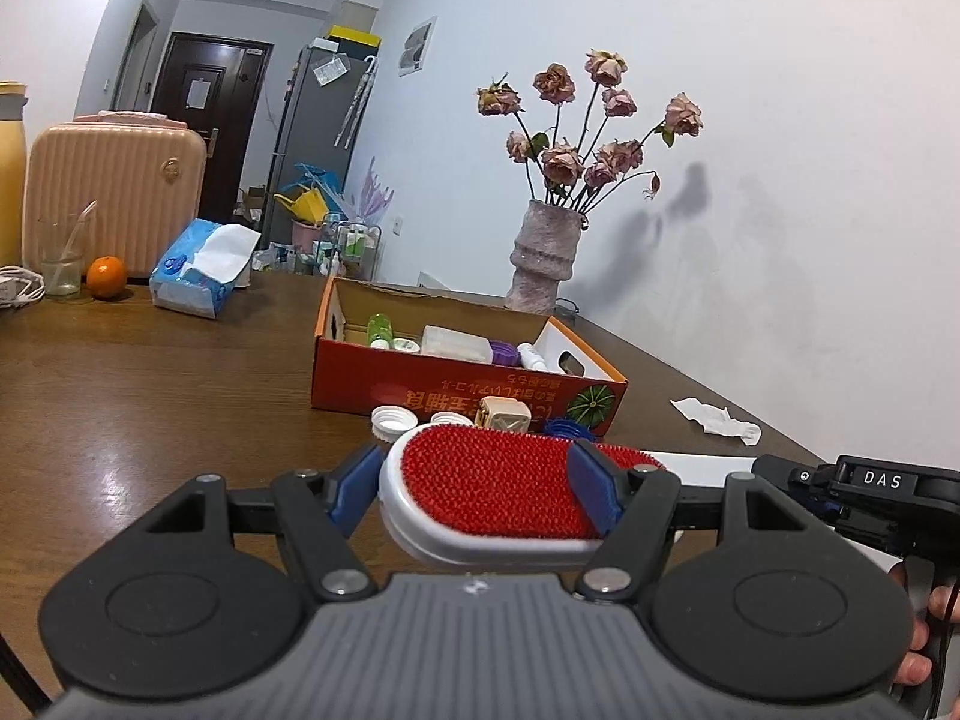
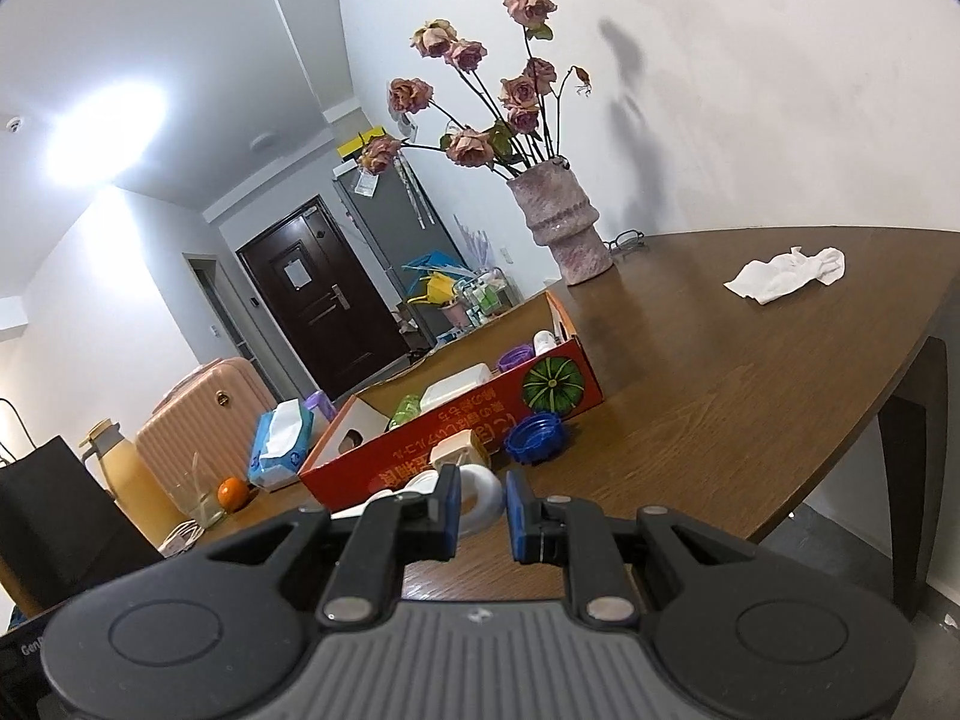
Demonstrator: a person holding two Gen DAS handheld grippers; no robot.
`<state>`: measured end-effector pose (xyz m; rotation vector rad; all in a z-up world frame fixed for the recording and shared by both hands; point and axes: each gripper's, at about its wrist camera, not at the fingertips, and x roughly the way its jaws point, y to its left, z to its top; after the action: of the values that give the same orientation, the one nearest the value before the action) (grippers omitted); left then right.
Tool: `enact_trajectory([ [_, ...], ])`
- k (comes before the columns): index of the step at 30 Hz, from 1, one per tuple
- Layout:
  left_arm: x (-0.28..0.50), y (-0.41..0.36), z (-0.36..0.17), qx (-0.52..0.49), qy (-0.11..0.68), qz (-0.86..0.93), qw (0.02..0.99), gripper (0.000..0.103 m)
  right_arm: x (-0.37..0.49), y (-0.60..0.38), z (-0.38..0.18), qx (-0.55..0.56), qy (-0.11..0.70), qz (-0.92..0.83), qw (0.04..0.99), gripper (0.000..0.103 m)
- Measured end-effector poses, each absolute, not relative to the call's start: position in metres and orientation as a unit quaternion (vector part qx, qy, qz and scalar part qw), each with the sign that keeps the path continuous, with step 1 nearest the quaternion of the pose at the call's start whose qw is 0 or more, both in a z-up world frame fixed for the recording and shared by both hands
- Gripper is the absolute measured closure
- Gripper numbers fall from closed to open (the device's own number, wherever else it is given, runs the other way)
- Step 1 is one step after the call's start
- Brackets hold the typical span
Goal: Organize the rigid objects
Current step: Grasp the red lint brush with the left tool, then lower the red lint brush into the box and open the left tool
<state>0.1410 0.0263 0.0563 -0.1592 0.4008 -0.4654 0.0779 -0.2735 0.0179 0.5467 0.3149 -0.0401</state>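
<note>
My left gripper [image 1: 474, 495] is shut on a lint brush [image 1: 492, 492] with a red bristle face and a white body, held across the jaws above the table. Just beyond it lie two white caps [image 1: 393, 420], a beige block [image 1: 504, 414] and a blue cap [image 1: 570, 427], all in front of a red cardboard box [image 1: 420, 387] holding small bottles and jars. My right gripper [image 2: 483, 513] is shut to a narrow slit with nothing clamped that I can see. A white ring-shaped cap [image 2: 489, 495] shows beyond the slit, with the blue cap [image 2: 534, 438] and the box [image 2: 420, 450] behind it.
A vase of dried roses [image 1: 543, 252] stands behind the box near the wall. A crumpled tissue [image 1: 717, 417] lies at the right. At the far left are a tissue pack [image 1: 198, 270], an orange [image 1: 107, 277], a glass [image 1: 60, 264] and a pink case [image 1: 114, 192]. The table edge [image 2: 870, 414] curves on the right.
</note>
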Motion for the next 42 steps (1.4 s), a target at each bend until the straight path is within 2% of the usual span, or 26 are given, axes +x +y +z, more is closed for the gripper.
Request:
enact_trajectory([
  [9,0.189,0.006,0.060,-0.056,0.195,-0.241,0.949,0.034,0.119,-0.287,0.018,0.266,0.155,-0.038,0.951,0.087],
  [16,0.241,0.002,0.061,-0.073,0.221,-0.229,0.945,0.034,0.169,-0.290,0.022,0.264,0.164,-0.035,0.950,0.087],
  [28,0.328,-0.009,0.073,-0.063,0.221,-0.212,0.950,0.034,0.265,-0.302,0.029,0.268,0.178,-0.016,0.947,0.087],
  [38,0.411,-0.019,0.059,-0.058,0.254,-0.209,0.943,0.034,0.347,-0.305,0.021,0.240,0.195,-0.019,0.951,0.086],
  [40,0.423,-0.023,0.054,-0.044,0.260,-0.203,0.943,0.033,0.359,-0.305,0.018,0.236,0.198,-0.014,0.951,0.085],
  [42,0.433,-0.024,0.048,-0.047,0.262,-0.206,0.942,0.027,0.370,-0.305,0.015,0.233,0.200,-0.013,0.952,0.083],
])
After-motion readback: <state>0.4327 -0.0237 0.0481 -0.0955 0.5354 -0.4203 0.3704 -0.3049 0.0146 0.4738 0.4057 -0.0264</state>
